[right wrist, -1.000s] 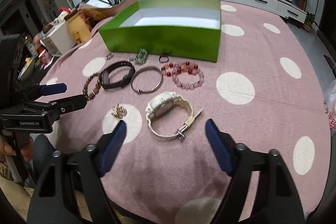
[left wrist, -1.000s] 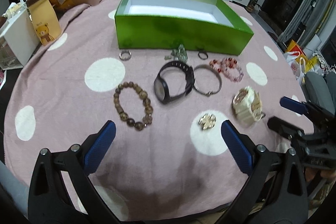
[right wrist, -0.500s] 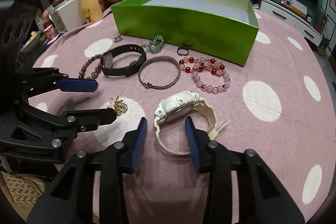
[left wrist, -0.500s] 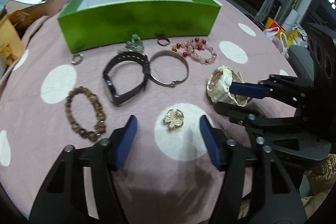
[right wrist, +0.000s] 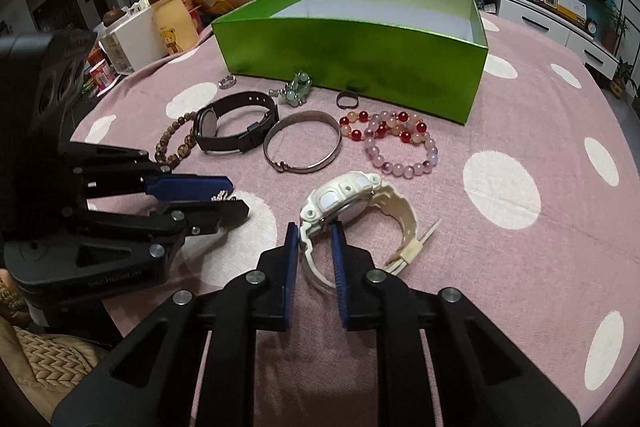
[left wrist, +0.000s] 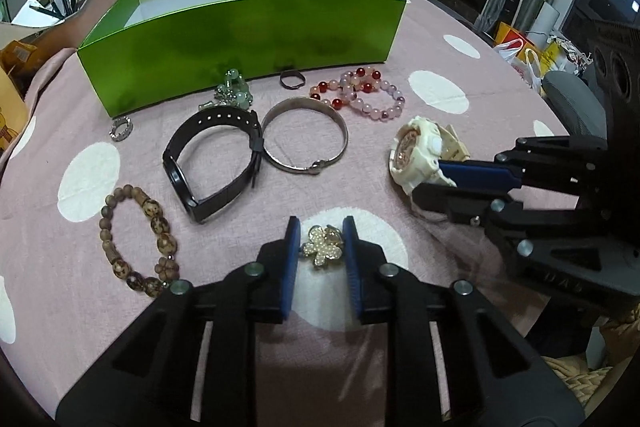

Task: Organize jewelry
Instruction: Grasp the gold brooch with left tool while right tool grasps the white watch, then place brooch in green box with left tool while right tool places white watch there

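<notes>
My left gripper (left wrist: 321, 233) is shut on a gold flower brooch (left wrist: 322, 246) that lies on the pink dotted cloth. My right gripper (right wrist: 315, 231) is shut on the strap of a white watch (right wrist: 348, 201), which rests on the cloth; it also shows in the left wrist view (left wrist: 420, 153). An open green box (left wrist: 240, 27) stands behind. In front of it lie a black watch (left wrist: 216, 163), a silver bangle (left wrist: 304, 143), pink and red bead bracelets (left wrist: 360, 93), a wooden bead bracelet (left wrist: 138, 239), green beads (left wrist: 232, 93) and two rings.
Bags, a white box and a pen holder (right wrist: 168, 23) crowd the far left of the table. A white cabinet (right wrist: 520, 3) stands behind the table. A grey chair (left wrist: 572, 99) is off the right edge.
Both grippers have moved forward and closed. The left one went from wide open to shut on the brooch, the right one from wide open to shut on the white watch's strap.
</notes>
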`<state>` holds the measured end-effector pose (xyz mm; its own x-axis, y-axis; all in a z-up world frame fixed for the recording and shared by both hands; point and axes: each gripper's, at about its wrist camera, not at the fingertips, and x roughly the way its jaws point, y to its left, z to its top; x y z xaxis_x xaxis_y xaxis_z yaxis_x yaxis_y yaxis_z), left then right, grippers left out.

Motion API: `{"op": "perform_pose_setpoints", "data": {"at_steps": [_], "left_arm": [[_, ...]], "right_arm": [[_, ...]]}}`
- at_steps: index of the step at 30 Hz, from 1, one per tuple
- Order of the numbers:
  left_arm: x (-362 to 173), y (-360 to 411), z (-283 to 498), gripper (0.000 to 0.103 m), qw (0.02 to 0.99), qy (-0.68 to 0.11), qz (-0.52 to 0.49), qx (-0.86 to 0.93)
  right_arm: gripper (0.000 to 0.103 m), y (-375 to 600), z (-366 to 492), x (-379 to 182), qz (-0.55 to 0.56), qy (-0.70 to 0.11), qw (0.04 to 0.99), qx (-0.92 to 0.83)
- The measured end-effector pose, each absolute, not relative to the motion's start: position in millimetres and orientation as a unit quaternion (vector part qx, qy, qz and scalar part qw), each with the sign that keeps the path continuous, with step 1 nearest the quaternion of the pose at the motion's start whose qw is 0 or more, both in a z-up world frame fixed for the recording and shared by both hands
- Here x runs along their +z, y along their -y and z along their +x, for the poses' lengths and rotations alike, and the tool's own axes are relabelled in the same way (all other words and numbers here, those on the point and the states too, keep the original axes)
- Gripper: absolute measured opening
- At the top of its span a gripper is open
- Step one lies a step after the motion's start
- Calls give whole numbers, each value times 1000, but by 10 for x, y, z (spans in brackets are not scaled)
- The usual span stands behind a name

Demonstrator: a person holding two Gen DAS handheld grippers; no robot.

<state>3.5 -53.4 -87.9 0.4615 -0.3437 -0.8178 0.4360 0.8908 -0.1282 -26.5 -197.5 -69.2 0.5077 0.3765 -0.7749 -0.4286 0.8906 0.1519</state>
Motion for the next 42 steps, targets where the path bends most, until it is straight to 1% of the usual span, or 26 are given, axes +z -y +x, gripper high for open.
{"op": "perform_pose_setpoints", "data": {"at_steps": [3,4,5,10,15,18,20,21,22,24,25,26,27,28,29,31,32,34,35,38,42], "left_arm": [[-849,516,26,21,853,-467,39,-230],[-819,500,22,21,854,-465,36,-231],[-783,487,23,21,855,-462,31,-232],[-550,370,69,21,863,-446,2,-237],[-359,261,227,21,873,-431,-19,-228],[-249,170,309,21,880,-422,-28,-215],[-192,110,330,21,884,-415,-35,-211],[-172,88,340,21,885,-413,-36,-210],[-159,61,347,21,886,-413,-38,-209],[-154,32,361,21,886,-413,-42,-207],[-158,24,371,21,885,-414,-44,-206],[-161,19,376,21,885,-415,-45,-205],[-166,18,373,21,885,-415,-46,-205],[-170,16,370,21,885,-416,-46,-204],[-175,14,367,21,885,-417,-47,-204],[-199,21,368,21,884,-419,-45,-202],[-204,18,371,21,884,-420,-45,-201],[-204,0,382,21,884,-420,-48,-200],[-205,-7,384,21,884,-420,-48,-199],[-191,-38,425,21,885,-420,-51,-197],[-103,-86,548,21,889,-412,-56,-193]], "right_arm": [[12,1998,-265,-646,-22,-433,870,233],[8,2006,-267,-620,-18,-430,872,234],[6,2002,-259,-592,-16,-427,873,235],[0,2059,-224,-366,-7,-395,888,236],[0,2100,-107,-166,-2,-369,899,233],[1,2141,-61,-168,6,-397,882,253],[21,2185,-104,-216,14,-417,870,265],[44,2206,-129,-244,18,-424,867,262],[55,2230,-153,-283,25,-429,866,256],[55,2223,-181,-395,31,-444,859,253],[54,2183,-183,-454,23,-453,856,247],[50,2147,-179,-515,20,-461,853,245],[41,2105,-166,-570,20,-469,847,250],[35,2050,-164,-615,12,-472,845,252],[33,1997,-162,-643,-4,-471,846,248],[20,1902,-127,-727,-32,-476,847,237],[16,1883,-107,-759,-38,-478,846,233],[12,1864,-84,-788,-49,-476,847,230],[9,1887,-82,-755,-42,-471,850,234],[8,1989,-52,-613,-17,-452,860,237],[8,2050,34,-334,-18,-418,876,239]]}}
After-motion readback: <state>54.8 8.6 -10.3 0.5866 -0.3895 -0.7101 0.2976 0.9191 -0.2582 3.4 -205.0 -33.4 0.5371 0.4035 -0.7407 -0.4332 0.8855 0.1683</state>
